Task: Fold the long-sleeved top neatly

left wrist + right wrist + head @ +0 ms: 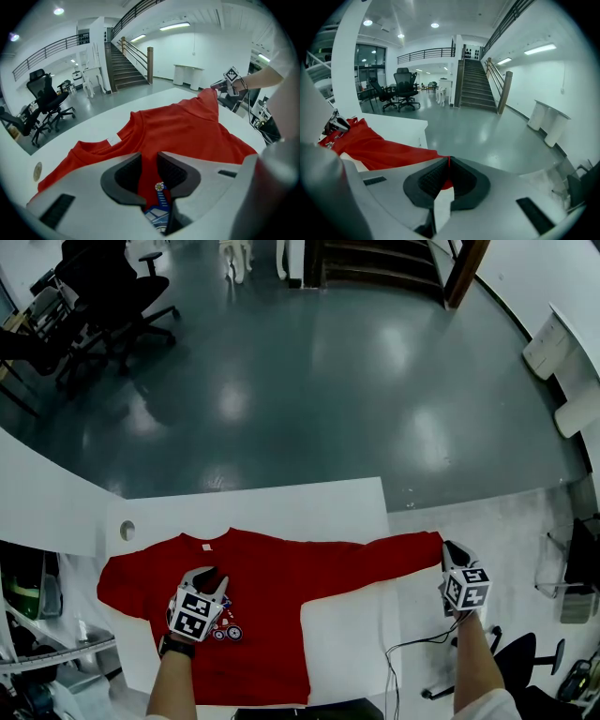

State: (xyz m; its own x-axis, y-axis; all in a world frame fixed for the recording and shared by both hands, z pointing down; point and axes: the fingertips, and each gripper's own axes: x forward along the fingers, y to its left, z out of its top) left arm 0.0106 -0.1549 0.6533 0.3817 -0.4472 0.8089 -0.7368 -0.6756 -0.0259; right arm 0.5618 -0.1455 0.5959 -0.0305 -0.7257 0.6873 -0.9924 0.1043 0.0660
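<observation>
A red long-sleeved top (262, 596) lies front up on the white table (281, 507), collar toward the far edge. My left gripper (212, 579) rests on its chest beside the printed picture. Its jaws (149, 161) stand narrowly apart, with red cloth filling the gap between them. My right gripper (450, 554) is shut on the cuff of the right sleeve (394, 554), which stretches out past the table's right edge. In the right gripper view the pads (436, 176) pinch a bit of red cloth, and the sleeve (370, 145) trails back to the table.
A round hole (127, 530) is in the table's far left corner. Shelving (37, 615) stands left of the table. A cable (412, 648) runs over the floor at the right. Office chairs (112, 296) and a staircase (375, 263) stand far off across the grey floor.
</observation>
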